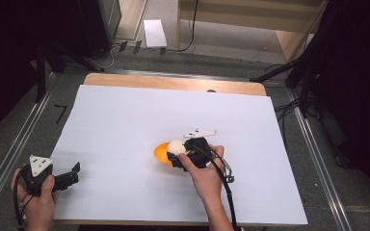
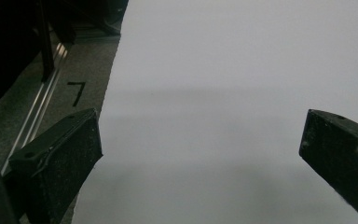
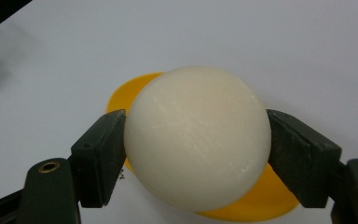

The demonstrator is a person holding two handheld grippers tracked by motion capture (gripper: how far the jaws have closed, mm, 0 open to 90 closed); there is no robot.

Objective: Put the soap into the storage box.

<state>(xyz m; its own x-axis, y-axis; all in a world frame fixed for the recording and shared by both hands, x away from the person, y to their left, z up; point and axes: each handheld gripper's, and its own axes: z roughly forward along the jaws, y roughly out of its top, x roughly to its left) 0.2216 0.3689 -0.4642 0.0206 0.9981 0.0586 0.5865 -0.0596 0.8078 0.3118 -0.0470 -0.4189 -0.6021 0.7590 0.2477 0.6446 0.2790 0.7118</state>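
Right claw (image 3: 196, 144): pinching the white ball (image 3: 196, 137), one black jaw pressed on each side of it.
Same claw from above: seen at (image 1: 176, 155), held by the right hand (image 1: 204, 175) near the middle of the desk.
White ball: round, cream-white, faintly scratched; seen from above at (image 1: 176, 147), just over the orange dish.
Orange dish (image 3: 256, 198): lying flat on the white sheet, directly under and behind the ball; seen from above at (image 1: 160, 153), sticking out to the left of the ball.
Touching or not: cannot tell whether the ball rests on the dish or is lifted a little above it.
Left claw (image 2: 200, 144): spread wide, nothing between the jaws, only bare sheet.
Same claw from above: seen at (image 1: 68, 175), held by the left hand (image 1: 36, 202) at the near left corner of the sheet, well apart from the ball.
White sheet (image 1: 125, 115): covering almost all the desk, bare everywhere apart from the dish and ball.
Desk (image 1: 173, 83): wooden strip showing along the far edge only.
Open room: wide free sheet to the far side, left and right of the ball.
Edges: left border of the sheet just beside the left claw; grey floor (image 2: 60, 105) with a black mark beyond it.
Around: metal rail (image 1: 9, 154) on the floor at left, dark stands and cables at right.
Hidden: large part of the dish covered by the ball; bottom of the ball not visible.
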